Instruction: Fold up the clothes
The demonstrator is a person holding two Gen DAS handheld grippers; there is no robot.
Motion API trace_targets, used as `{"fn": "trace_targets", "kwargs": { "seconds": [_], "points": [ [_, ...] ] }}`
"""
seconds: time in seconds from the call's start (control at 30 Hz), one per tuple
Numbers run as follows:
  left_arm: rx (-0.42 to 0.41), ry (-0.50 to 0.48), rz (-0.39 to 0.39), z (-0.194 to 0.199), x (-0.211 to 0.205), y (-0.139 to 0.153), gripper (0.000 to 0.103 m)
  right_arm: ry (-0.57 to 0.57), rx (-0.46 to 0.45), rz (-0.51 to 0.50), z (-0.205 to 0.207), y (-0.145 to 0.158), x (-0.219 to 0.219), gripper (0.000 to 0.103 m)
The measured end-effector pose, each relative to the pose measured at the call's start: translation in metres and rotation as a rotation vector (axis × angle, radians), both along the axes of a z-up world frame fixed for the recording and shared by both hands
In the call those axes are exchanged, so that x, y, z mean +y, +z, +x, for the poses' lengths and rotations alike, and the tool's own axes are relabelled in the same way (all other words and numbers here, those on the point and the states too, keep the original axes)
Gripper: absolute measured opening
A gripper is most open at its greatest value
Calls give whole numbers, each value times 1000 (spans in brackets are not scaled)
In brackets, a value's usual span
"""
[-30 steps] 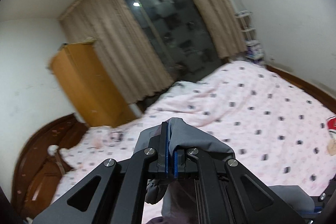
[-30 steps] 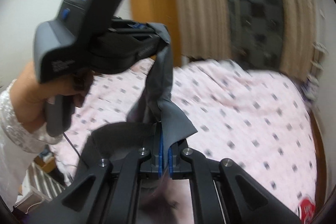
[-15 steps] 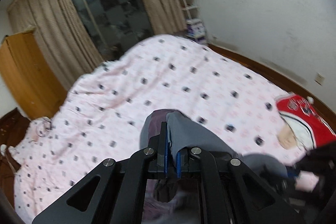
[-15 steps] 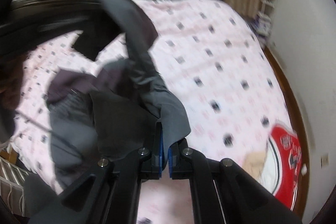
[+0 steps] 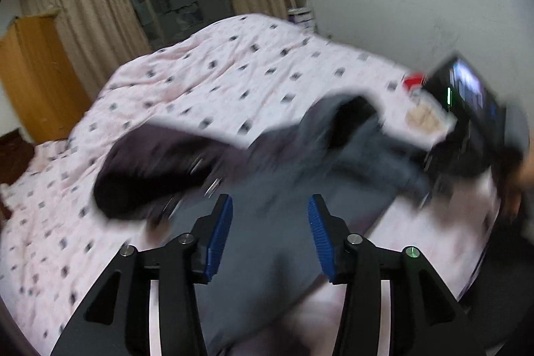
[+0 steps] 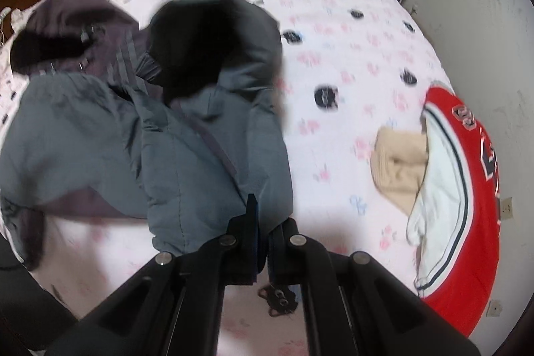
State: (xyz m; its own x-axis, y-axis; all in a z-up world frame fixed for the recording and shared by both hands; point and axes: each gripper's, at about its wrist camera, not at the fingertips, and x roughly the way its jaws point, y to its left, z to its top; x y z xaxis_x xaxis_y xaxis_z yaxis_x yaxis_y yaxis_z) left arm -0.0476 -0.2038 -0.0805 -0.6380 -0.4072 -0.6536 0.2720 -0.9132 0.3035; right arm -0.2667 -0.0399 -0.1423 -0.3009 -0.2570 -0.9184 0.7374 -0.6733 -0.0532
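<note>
Grey jacket (image 6: 200,135), padded and hooded with a dark lining, sprawled rumpled near the bed's (image 6: 333,22) foot edge. Soft, bulky and probably light, slippery-looking shell; best taken at hem corners or shoulders. Right gripper (image 6: 262,242) pinched narrow on its hem; left gripper (image 5: 268,236) spread wide, holding nothing, above the cloth. Red jersey (image 6: 474,175) and beige garment (image 6: 397,159) by the bed's right edge.

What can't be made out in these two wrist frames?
- Left wrist view: grey jacket smeared by motion blur; no seams or zip readable. Right gripper a dark blur at the edge.
- Right wrist view: red jersey lettering cut by the fisheye rim. Right gripper fingertips buried in jacket fabric.
- Left gripper open, holding nothing.
</note>
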Motion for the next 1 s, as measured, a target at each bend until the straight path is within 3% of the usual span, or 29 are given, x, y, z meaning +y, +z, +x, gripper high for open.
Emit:
{"fn": "trace_targets", "kwargs": {
  "seconds": [0.17,0.27,0.5,0.6,0.67,0.7,0.8,1.0],
  "points": [
    [-65,120,-71,69,-13,-31,47,22,41,48,11,-15,6,4],
    [-74,181,-57,94,-23,-42,58,44,76,67,20,-18,7,6],
    [-10,280,176,116,-51,-58,66,97,137,69,47,6,9,13],
    [2,284,266,118,-58,-68,69,121,147,44,56,23,15,33],
    [1,289,326,122,-61,-77,70,128,188,39,60,34,20,85],
    [-4,287,352,124,-62,-83,70,133,226,29,63,42,24,90],
    [-28,279,403,127,-61,-101,70,136,285,3,64,60,35,89],
    [-4,272,402,118,-60,-120,70,214,251,-112,71,90,15,89]
  ]
}}
